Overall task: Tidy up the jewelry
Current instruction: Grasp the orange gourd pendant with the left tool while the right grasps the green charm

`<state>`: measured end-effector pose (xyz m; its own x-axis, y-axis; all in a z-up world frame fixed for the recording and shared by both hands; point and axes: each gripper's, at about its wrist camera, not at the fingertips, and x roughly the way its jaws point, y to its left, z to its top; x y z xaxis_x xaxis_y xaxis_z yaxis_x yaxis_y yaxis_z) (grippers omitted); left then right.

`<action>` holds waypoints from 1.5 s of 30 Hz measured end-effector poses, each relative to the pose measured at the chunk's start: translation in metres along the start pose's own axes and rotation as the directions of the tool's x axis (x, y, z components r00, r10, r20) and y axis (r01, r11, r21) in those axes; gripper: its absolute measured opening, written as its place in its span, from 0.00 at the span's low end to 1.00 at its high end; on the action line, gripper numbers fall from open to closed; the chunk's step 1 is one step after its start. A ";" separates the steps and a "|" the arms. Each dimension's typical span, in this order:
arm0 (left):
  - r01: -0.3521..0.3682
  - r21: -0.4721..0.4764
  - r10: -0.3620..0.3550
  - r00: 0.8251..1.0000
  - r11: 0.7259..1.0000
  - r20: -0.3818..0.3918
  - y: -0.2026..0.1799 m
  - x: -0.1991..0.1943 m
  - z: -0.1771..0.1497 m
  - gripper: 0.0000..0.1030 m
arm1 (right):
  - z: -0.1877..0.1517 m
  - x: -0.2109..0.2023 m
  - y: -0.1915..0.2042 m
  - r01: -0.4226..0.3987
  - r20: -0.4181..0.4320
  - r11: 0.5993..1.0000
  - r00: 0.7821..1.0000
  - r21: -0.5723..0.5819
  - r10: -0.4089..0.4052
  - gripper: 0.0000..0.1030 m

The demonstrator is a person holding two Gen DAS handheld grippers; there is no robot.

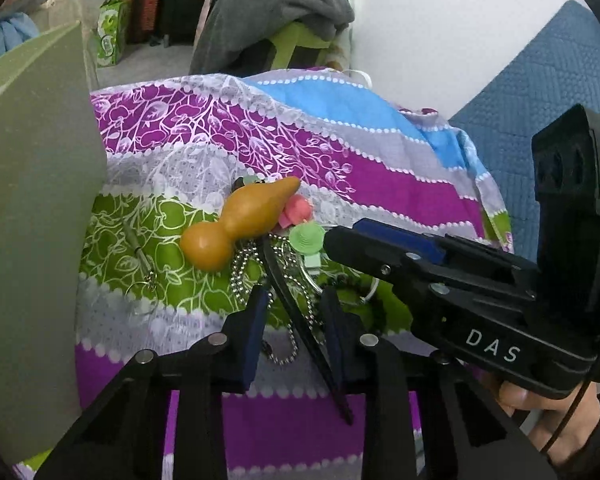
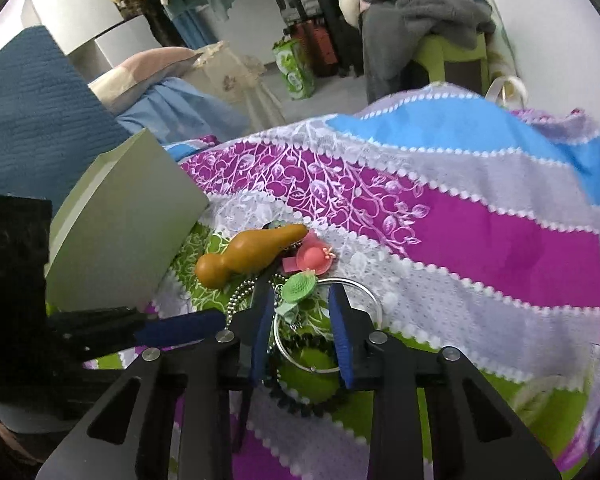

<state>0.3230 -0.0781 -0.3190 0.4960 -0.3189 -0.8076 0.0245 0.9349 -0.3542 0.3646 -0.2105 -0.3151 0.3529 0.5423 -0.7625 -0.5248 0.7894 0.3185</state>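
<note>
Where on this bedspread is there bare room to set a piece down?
Free: the purple and grey bands right of the pink hat, and the purple band beyond the gourd. Crowded: the green patch between box and bangle, where chains, green hat and both tongs meet.

The right tongs [image 2: 300, 320] hang over a heap of trinkets on a bedspread [image 2: 480, 220] striped in purple, grey, blue and green. Their blue-padded fingers [image 2: 342, 336] stand a little apart, framing a green hat-shaped clip [image 2: 298, 286] and part of a thin silver bangle [image 2: 332, 320], pressing on neither. Just beyond lie a pink hat clip [image 2: 314, 258] and an ochre gourd [image 2: 248, 254]. A ball chain [image 2: 238, 298] trails below the gourd. A pale green box [image 2: 124, 220] stands at left, beside the left tongs [image 2: 172, 330].
</note>
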 end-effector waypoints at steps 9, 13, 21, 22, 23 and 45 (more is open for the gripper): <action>-0.016 0.020 0.016 1.000 1.000 0.009 0.001 0.012 0.004 0.12 | 0.007 0.023 -0.002 -0.027 -0.065 0.999 0.998 0.025 0.028 0.16; -0.018 0.023 0.017 1.000 1.000 0.013 0.002 0.013 0.005 0.08 | 0.008 0.022 0.001 -0.012 -0.056 1.000 0.998 0.012 0.012 0.15; 0.018 0.030 -0.019 0.999 0.999 0.026 0.000 -0.005 0.005 0.00 | 0.005 0.005 0.003 0.039 -0.023 0.999 0.999 0.031 -0.038 0.15; 0.021 0.034 -0.022 1.000 0.999 0.022 -0.002 -0.006 0.005 0.00 | 0.004 0.002 0.003 0.051 -0.020 0.998 0.999 0.038 -0.050 0.15; 0.027 0.038 -0.027 0.999 0.999 0.020 -0.004 -0.007 0.005 0.00 | 0.003 -0.002 0.002 0.059 -0.018 0.997 0.998 0.048 -0.058 0.15; -0.189 0.160 0.191 0.981 0.969 -0.003 0.003 -0.009 0.051 0.49 | -0.004 -0.018 -0.013 0.131 -0.023 0.982 0.991 0.136 -0.129 0.15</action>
<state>0.3628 -0.0640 -0.2884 0.4888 -0.1345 -0.8620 0.0688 0.9909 -0.1157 0.3621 -0.2314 -0.3075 0.3994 0.4294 -0.8100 -0.3643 0.8851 0.2895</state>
